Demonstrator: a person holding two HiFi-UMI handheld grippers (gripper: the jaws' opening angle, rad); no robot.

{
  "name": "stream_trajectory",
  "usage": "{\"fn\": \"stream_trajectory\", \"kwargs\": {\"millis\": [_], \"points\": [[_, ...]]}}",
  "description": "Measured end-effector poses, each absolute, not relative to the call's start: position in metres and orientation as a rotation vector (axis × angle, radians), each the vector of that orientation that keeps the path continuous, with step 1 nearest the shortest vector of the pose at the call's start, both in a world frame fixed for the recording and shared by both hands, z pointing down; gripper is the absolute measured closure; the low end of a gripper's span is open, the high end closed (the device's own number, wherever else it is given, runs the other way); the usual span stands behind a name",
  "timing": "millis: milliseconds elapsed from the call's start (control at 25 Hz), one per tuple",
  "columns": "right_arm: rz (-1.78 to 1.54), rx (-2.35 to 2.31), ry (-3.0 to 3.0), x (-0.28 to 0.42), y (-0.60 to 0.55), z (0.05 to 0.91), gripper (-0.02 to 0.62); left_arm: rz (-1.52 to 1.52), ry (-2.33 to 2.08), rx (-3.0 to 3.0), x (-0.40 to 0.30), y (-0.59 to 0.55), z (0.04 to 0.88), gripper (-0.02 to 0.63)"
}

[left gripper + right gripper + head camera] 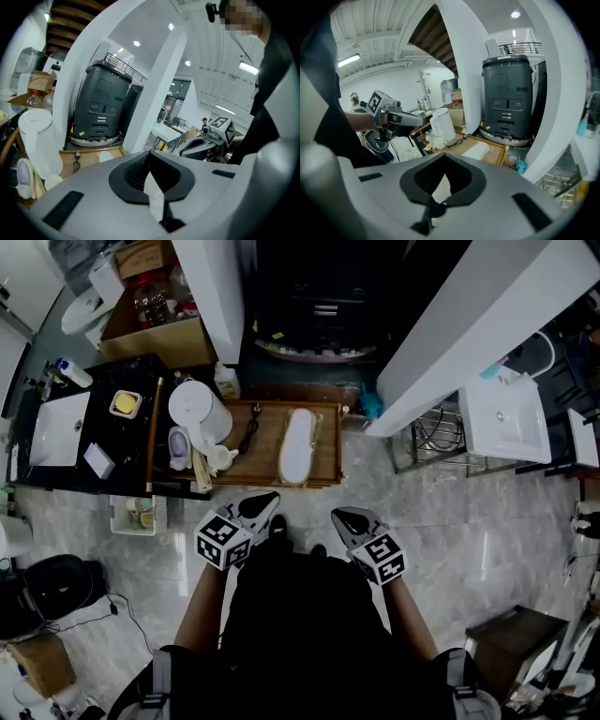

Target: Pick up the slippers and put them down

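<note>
On the wooden tray (325, 442) ahead of the person, one white slipper (298, 444) is seen lying flat and lengthwise in the tray's right half; a second slipper cannot be made out in any view. Both grippers are held low in front of the body, well short of the tray. The left gripper (261, 508) is shown with its jaws pressed together and nothing between them, and the right gripper (349, 521) is likewise closed and empty. The step in hand is judged to be the approach, so the jaws would need to be spread before the slipper is reached. A grip across the thin edge of the sole or the upper band is likely to serve better than one across the full width. The slipper looks soft and light, so some sagging may be expected if it is taken by one end only. Just left of the slipper a black cord (248, 432) is laid on the tray, and a white kettle (200, 409) and a small cup (223, 457) are stood at the tray's left end; these are best kept clear of by the left gripper. A white pillar (469, 334) is slanted near the tray's right corner, with a wire rack (436, 437) beside it, so room for the right gripper is judged to be limited on that side.
</note>
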State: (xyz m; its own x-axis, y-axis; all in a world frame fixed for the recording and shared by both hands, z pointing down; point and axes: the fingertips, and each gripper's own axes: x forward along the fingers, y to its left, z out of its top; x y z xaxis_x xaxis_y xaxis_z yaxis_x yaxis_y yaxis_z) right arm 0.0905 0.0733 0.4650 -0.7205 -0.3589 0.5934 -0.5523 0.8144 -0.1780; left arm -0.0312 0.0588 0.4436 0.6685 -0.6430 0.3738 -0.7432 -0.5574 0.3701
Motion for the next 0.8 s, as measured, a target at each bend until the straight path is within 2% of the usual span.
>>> {"fn": "stream_trajectory", "kwargs": {"millis": [360,800], "points": [[0.495,0.778,-2.404,0.056,0.051,0.475,0.588,0.333,-0.892,2.458,-0.048,0.032,0.458,0.594],[0.496,0.765,-2.398,0.048,0.032,0.485,0.588,0.386,-0.901,2.435,-0.065,0.016,0.467,0.594]]}}
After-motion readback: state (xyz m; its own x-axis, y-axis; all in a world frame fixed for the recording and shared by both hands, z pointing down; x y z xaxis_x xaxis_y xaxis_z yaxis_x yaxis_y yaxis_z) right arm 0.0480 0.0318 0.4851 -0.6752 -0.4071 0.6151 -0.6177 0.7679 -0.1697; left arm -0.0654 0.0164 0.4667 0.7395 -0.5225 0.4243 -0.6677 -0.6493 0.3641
